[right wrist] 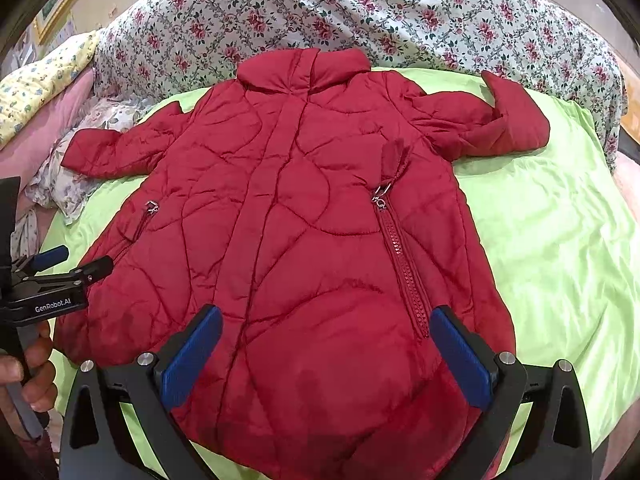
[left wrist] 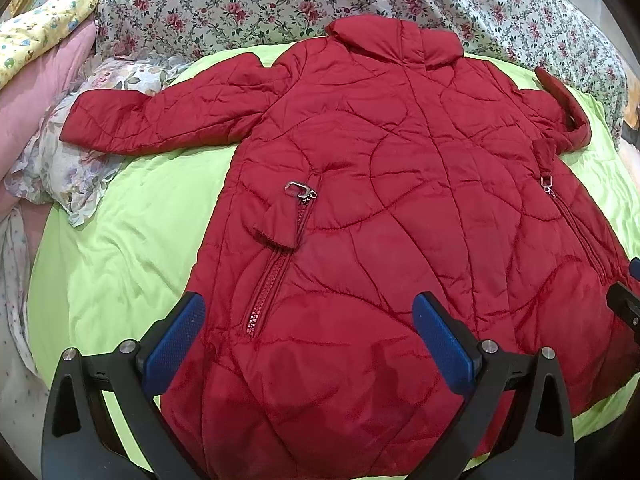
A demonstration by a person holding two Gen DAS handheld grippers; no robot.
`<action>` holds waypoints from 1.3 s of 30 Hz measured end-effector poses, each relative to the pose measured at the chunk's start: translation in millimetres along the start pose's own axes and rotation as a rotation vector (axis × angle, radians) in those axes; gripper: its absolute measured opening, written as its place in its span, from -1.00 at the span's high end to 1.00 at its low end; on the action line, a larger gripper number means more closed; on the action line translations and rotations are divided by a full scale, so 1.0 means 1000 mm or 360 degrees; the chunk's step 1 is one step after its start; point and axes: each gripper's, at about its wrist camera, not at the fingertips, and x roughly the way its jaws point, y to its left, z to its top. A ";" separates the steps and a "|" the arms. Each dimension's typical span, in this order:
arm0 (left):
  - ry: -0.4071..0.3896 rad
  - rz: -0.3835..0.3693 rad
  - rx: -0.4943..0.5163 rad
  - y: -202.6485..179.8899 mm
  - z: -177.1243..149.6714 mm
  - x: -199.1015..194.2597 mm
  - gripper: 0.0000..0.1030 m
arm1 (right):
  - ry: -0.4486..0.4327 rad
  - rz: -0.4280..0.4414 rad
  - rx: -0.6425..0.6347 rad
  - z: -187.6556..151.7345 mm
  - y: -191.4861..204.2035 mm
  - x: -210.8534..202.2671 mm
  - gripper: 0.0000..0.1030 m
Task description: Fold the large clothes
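A red quilted coat (left wrist: 380, 208) lies spread flat, front up, on a lime green sheet (left wrist: 120, 248), collar far, hem near me. It also shows in the right wrist view (right wrist: 304, 240). Its left sleeve (left wrist: 160, 116) lies stretched out; its right sleeve (right wrist: 492, 128) is bent back on itself. My left gripper (left wrist: 308, 328) is open and empty above the hem's left part. My right gripper (right wrist: 326, 344) is open and empty above the hem's right part. The left gripper also shows at the left edge of the right wrist view (right wrist: 72, 262), held by a hand.
A floral quilt (left wrist: 280, 4) is bunched behind the coat. Pink, yellow and floral pillows (left wrist: 52, 92) are piled at the left. Bare green sheet (right wrist: 560, 248) lies right of the coat. Metal zipper pulls (left wrist: 298, 191) lie on both pockets.
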 end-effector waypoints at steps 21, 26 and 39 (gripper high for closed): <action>0.0094 -0.0098 -0.0060 -0.002 0.012 0.019 -1.00 | 0.0017 0.0072 0.0091 0.016 -0.018 0.007 -1.00; 0.0126 -0.0154 -0.0127 0.003 0.017 0.026 -1.00 | -0.0013 0.0088 0.0148 0.027 -0.034 0.006 -1.00; -0.0024 -0.0188 -0.0158 0.014 0.043 0.032 -1.00 | -0.0210 0.0014 0.0327 0.076 -0.106 0.009 -1.00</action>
